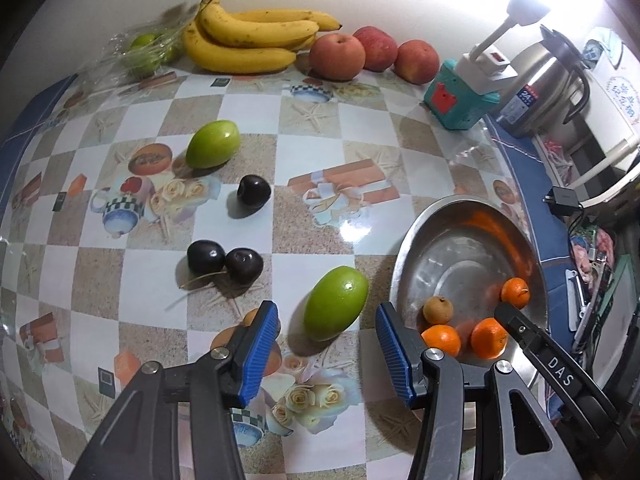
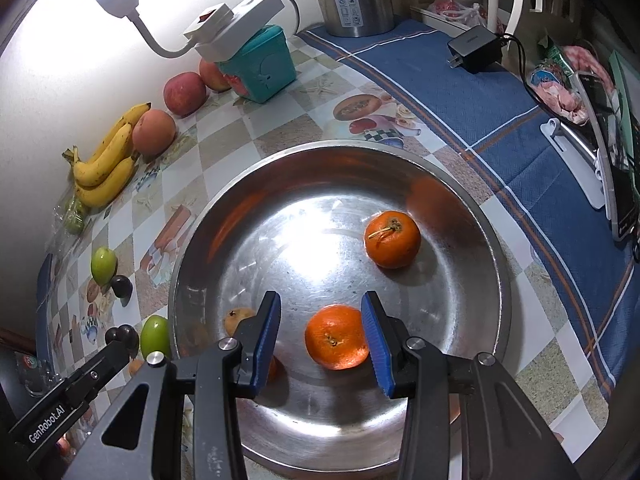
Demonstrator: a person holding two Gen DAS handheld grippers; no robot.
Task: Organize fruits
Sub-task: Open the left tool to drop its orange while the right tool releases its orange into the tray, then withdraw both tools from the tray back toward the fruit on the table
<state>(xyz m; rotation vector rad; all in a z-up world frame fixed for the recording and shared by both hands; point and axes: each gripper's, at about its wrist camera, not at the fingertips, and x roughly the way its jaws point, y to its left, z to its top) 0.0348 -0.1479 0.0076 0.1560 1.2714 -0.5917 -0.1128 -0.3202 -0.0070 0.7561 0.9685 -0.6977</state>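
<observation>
Left gripper (image 1: 327, 334) hangs open around a green oval fruit (image 1: 335, 308), not touching; right gripper (image 2: 321, 334) sits open around a round orange tangerine (image 2: 336, 337) in the steel bowl (image 2: 452, 300).

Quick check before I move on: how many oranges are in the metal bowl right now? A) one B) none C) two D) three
D: the left wrist view shows three oranges in the bowl, next to a small brownish fruit.
</observation>
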